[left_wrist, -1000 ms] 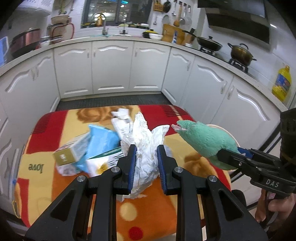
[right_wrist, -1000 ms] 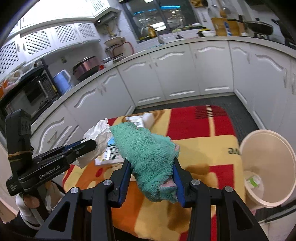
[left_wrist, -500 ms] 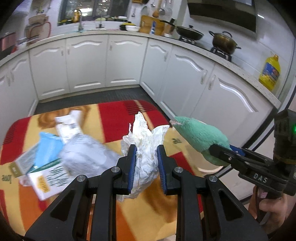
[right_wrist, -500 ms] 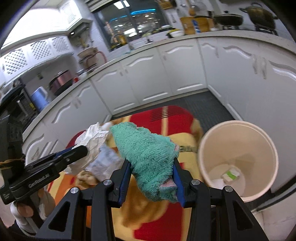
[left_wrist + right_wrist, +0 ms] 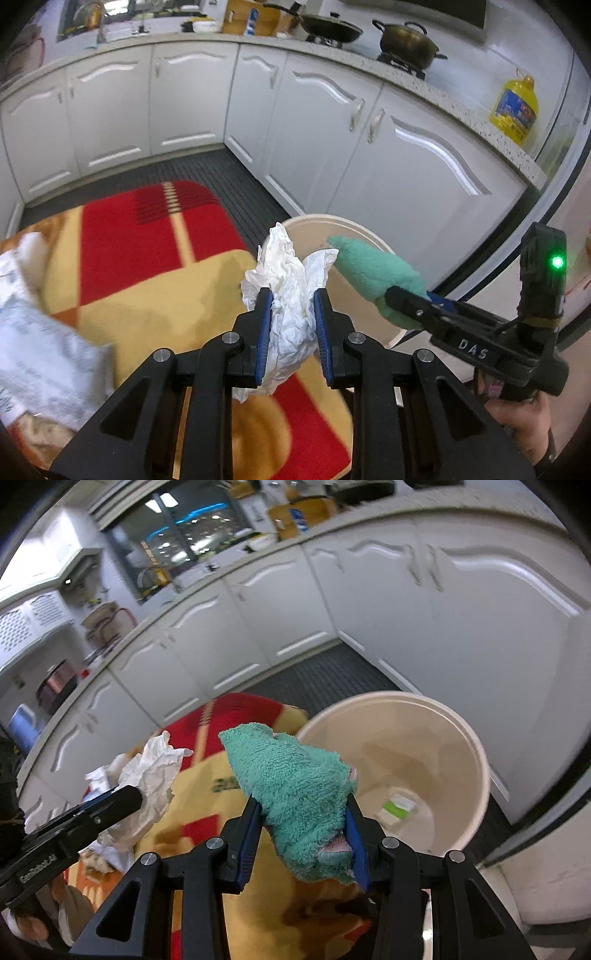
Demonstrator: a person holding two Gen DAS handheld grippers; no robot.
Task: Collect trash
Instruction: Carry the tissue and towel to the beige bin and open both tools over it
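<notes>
Gripping a crumpled white paper tissue [image 5: 290,295], the left gripper [image 5: 291,317] has its two blue-padded fingers [image 5: 264,325] pressed narrow on both sides of the wad, which sticks up above the tips and hangs a little below them. The right gripper [image 5: 301,834] is closed in the same way on a fluffy teal-green terry cloth [image 5: 295,786] with a small pink edge at its near end. In the left wrist view this cloth [image 5: 369,273] is just to the right of the tissue, and both are held over the near rim of the round cream plastic bin [image 5: 354,225]. The bin [image 5: 461,746] stands on the floor at the right of the table with the red and yellow patterned cover [image 5: 147,280]. A small white and green wrapper [image 5: 399,806] lies on the bottom of the bin. At the left of the table there is a pale blue-grey plastic bag [image 5: 44,354], blurred, with other scraps I cannot tell apart. White kitchen cabinets [image 5: 314,129] run behind, far from the table.
</notes>
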